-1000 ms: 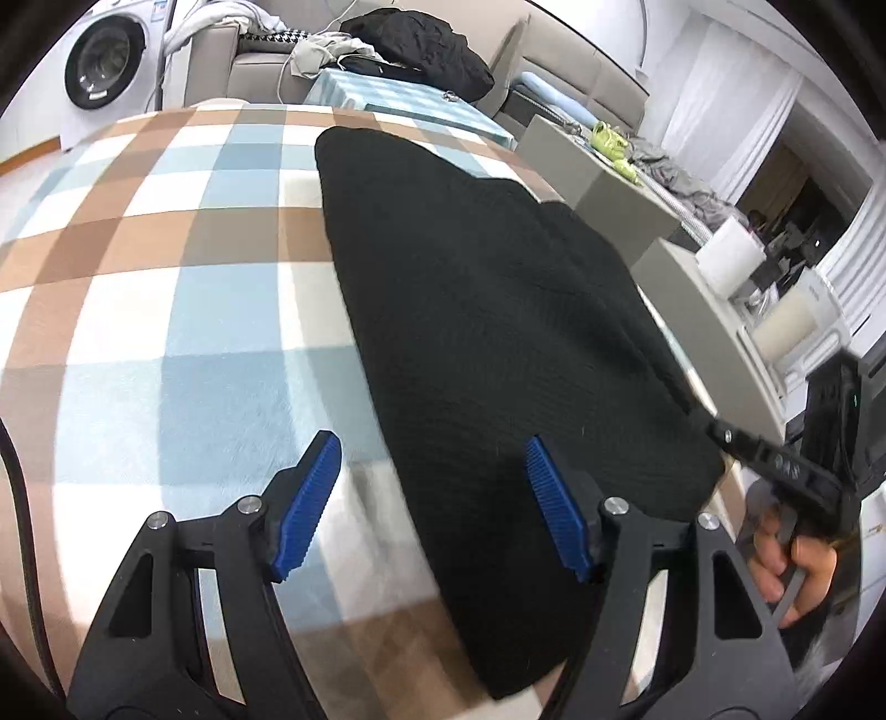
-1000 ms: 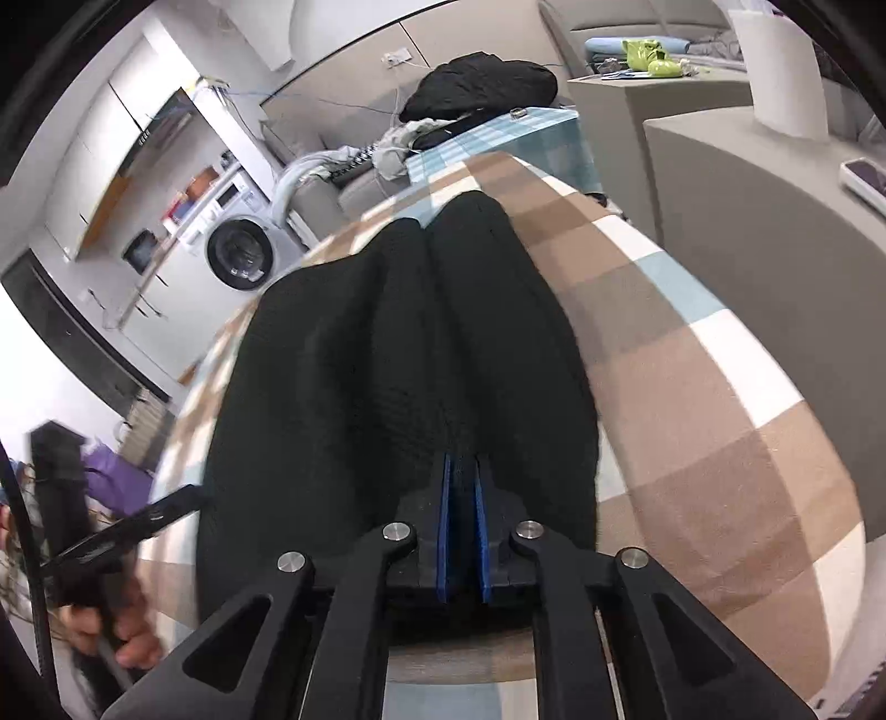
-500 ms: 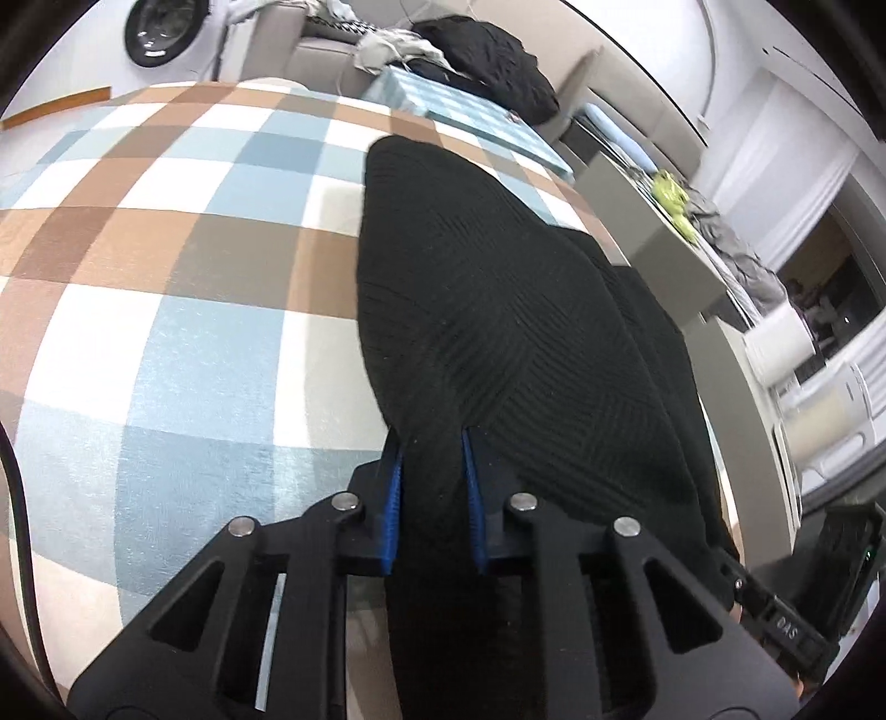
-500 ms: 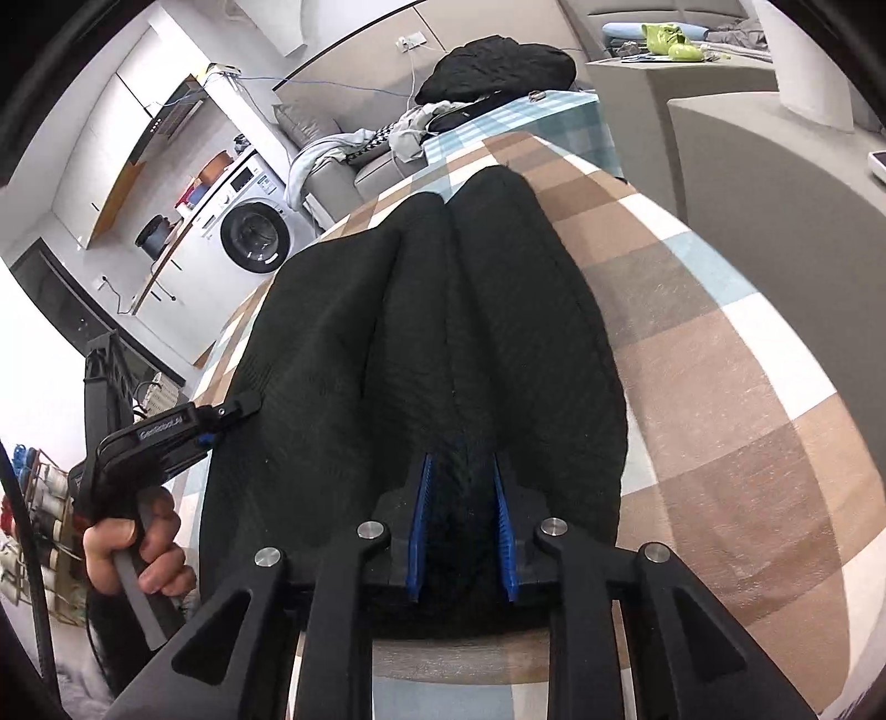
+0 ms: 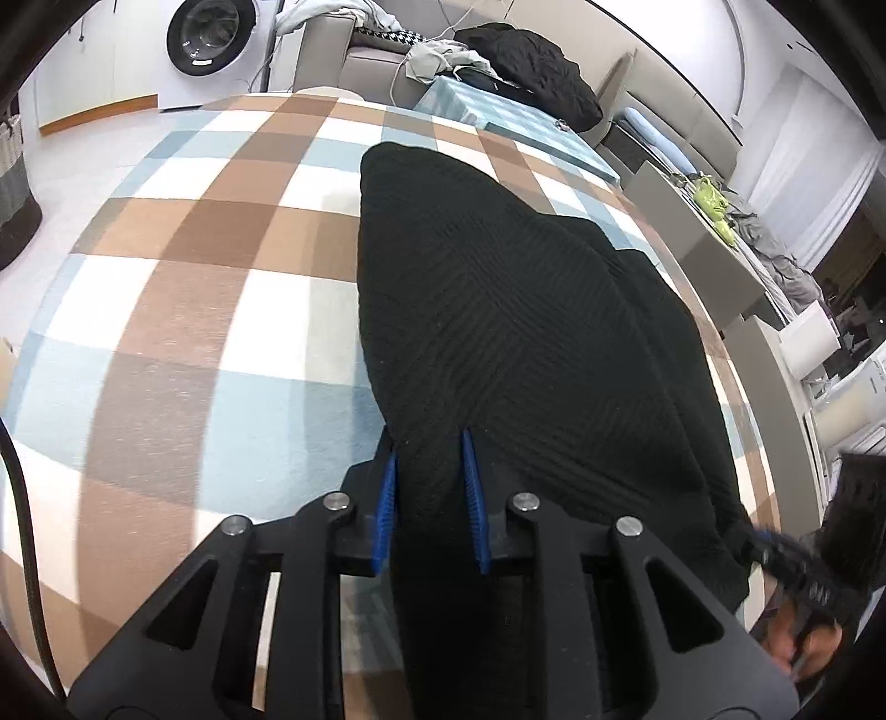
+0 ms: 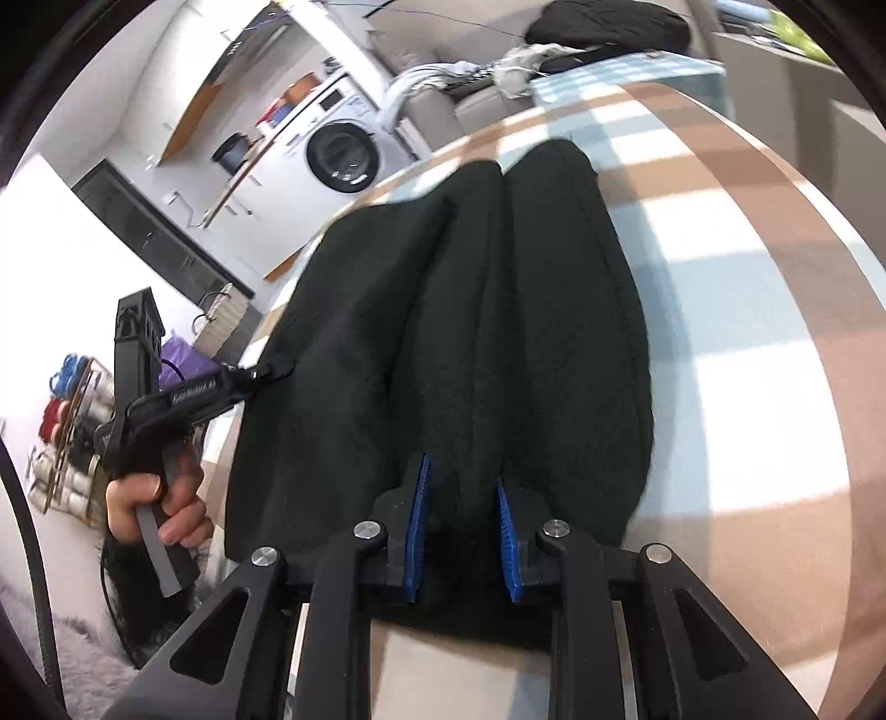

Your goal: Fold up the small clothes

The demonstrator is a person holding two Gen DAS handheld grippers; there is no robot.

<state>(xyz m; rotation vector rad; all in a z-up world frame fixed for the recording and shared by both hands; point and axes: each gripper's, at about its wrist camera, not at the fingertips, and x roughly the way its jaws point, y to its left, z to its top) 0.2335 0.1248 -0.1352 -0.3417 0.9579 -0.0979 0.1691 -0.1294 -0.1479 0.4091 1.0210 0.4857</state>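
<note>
A black knit garment (image 5: 498, 310) lies lengthwise on the checked brown, blue and white tablecloth (image 5: 194, 277), folded into long ridges. My left gripper (image 5: 429, 459) holds a bunch of its near edge between the blue pads, and its jaws are opening slightly. In the right wrist view the same garment (image 6: 470, 304) runs away from me. My right gripper (image 6: 462, 476) has a thick fold of cloth between its pads, with jaws also opening a little. The left gripper (image 6: 277, 368) shows there at the garment's left edge, held by a hand (image 6: 155, 498).
Beyond the table stand a washing machine (image 5: 210, 33) and a sofa (image 5: 360, 55) piled with clothes. Grey cabinets (image 5: 714, 260) run along the right side. A dark basket (image 5: 11, 194) sits on the floor at left. Bare tablecloth (image 6: 747, 277) lies right of the garment.
My left gripper went from wide open beside the garment to closed on its near edge. My right gripper's pads spread slightly around a thicker bunch of cloth. Both hands shifted sideways.
</note>
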